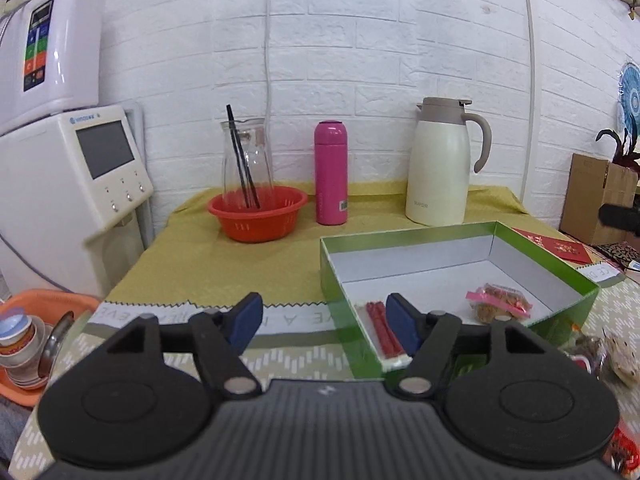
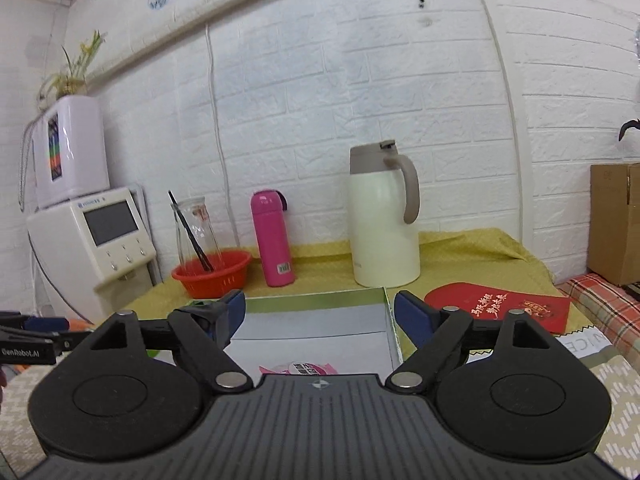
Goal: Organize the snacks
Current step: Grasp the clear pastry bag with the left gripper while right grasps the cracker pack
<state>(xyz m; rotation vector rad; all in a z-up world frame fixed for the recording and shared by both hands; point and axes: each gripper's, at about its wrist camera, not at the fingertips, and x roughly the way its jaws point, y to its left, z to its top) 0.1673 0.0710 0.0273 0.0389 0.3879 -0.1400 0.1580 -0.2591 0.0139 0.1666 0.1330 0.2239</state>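
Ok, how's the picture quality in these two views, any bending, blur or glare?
Left wrist view: strong fisheye bending of the brick wall, dark corners, the green box fairly sharp, edges soft. Right wrist view: same bending, the wall pipe curves, slightly softer overall; light is even, with no harsh glare on the cream jug.
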